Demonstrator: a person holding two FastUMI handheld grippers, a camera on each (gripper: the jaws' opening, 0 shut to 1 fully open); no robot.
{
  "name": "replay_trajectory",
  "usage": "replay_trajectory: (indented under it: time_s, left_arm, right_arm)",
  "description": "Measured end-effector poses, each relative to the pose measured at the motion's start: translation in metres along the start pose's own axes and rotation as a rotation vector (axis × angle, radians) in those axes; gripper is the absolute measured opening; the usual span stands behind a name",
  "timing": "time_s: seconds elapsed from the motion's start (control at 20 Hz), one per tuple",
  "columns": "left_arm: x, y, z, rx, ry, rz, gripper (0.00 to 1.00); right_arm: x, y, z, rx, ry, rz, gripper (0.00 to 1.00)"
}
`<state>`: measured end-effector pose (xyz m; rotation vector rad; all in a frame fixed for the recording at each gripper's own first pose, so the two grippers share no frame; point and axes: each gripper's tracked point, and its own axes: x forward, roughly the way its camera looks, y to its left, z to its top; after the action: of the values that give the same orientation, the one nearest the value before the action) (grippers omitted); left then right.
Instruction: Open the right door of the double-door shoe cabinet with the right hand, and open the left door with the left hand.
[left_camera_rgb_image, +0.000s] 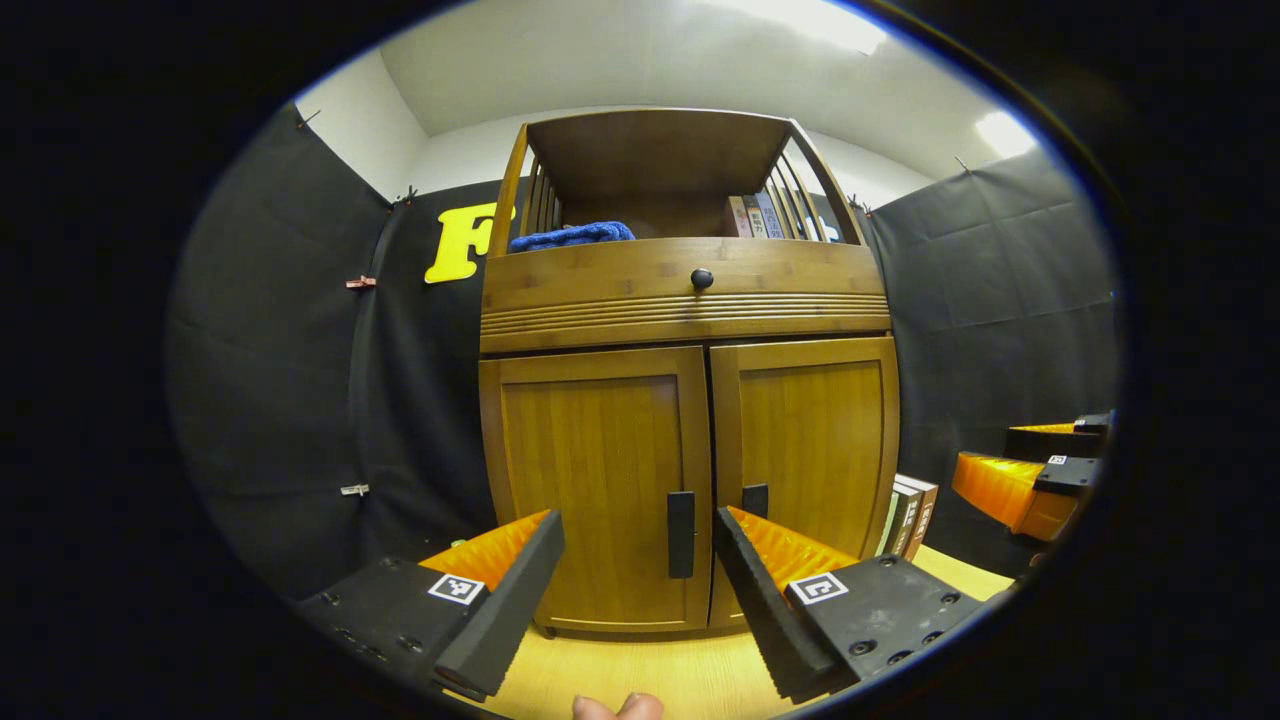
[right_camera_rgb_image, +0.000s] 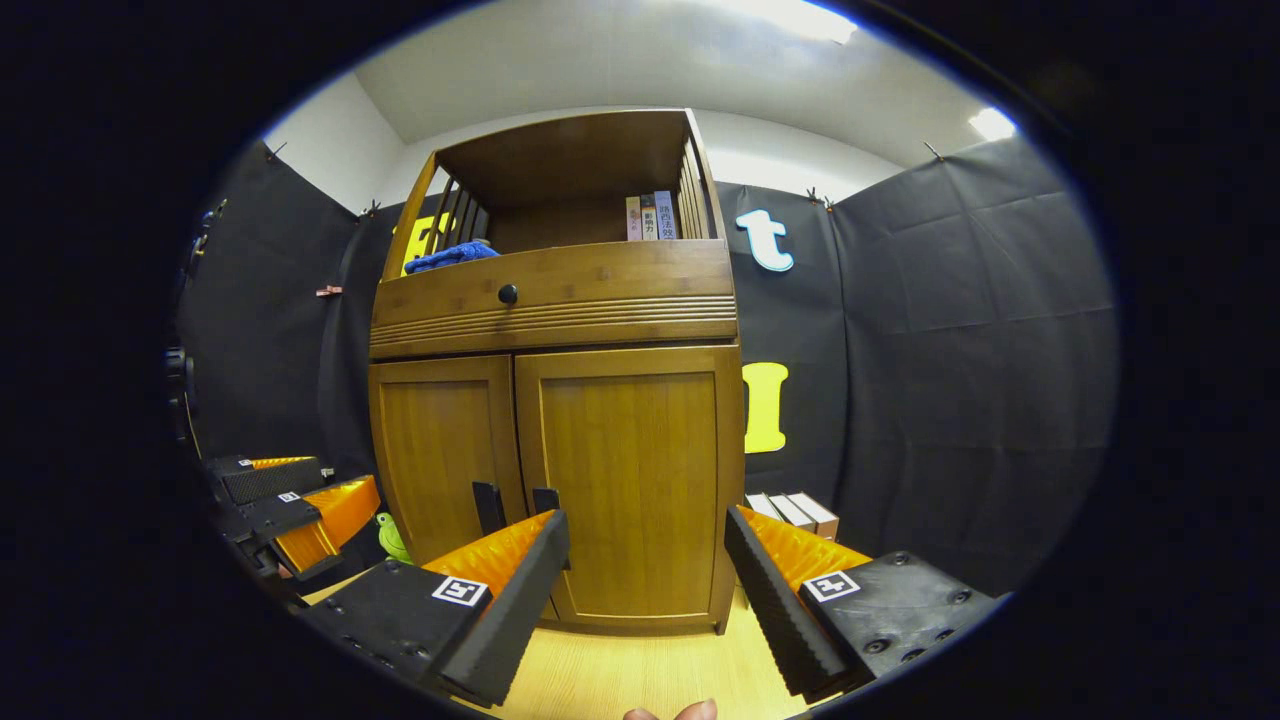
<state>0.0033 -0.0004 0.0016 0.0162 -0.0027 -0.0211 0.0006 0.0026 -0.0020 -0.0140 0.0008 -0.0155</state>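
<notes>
Shoe cabinet (left_camera_rgb_image: 690, 400) is seen in the left gripper view standing on a light wooden bench (left_camera_rgb_image: 650, 675), straight ahead. Both lower doors are found closed: the left door (left_camera_rgb_image: 595, 480) and the right door (left_camera_rgb_image: 810, 440) meet at the centre, each fitted with a black vertical handle (left_camera_rgb_image: 681, 534). The left hand-held gripper (left_camera_rgb_image: 640, 590) is held with its fingers spread wide, clear of the doors, the left handle lying between them. A blue cloth (left_camera_rgb_image: 572, 236) and books (left_camera_rgb_image: 755, 216) are noted on the upper shelf. The right hand-held gripper (left_camera_rgb_image: 1030, 480) is observed far right.

In the right gripper view, the cabinet (right_camera_rgb_image: 560, 400) is seen left of centre, doors closed. The right hand-held gripper (right_camera_rgb_image: 645, 590) is spread apart before the right door (right_camera_rgb_image: 630, 480), touching nothing. The left hand-held gripper (right_camera_rgb_image: 290, 505) is recorded at the left edge.
</notes>
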Motion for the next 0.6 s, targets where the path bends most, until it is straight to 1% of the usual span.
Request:
replay_trajectory:
  time_s: [0.05, 0.35, 0.45, 0.5, 0.55, 0.6]
  left_arm:
    - [0.000, 0.000, -0.001, 0.000, 0.001, 0.001, 0.93]
    - [-0.001, 0.004, 0.000, 0.000, 0.003, -0.008, 0.92]
    - [-0.002, 0.009, 0.000, 0.008, 0.003, -0.008, 0.92]
    - [-0.002, 0.011, 0.000, 0.011, 0.003, -0.007, 0.95]
    - [-0.003, 0.012, -0.003, 0.013, 0.004, -0.008, 0.95]
    - [-0.003, 0.014, -0.003, 0.012, 0.007, -0.007, 0.93]
  right_arm:
    - [0.000, 0.000, 0.000, -0.001, -0.002, -0.001, 0.99]
    - [0.003, 0.010, 0.001, -0.002, -0.005, 0.004, 0.98]
    - [0.012, 0.017, -0.001, -0.004, -0.003, 0.010, 0.98]
    - [0.017, 0.021, -0.003, -0.011, 0.002, 0.015, 0.98]
    - [0.025, 0.025, -0.007, -0.016, 0.012, 0.017, 0.94]
    - [0.031, 0.029, -0.010, -0.013, 0.018, 0.025, 0.94]
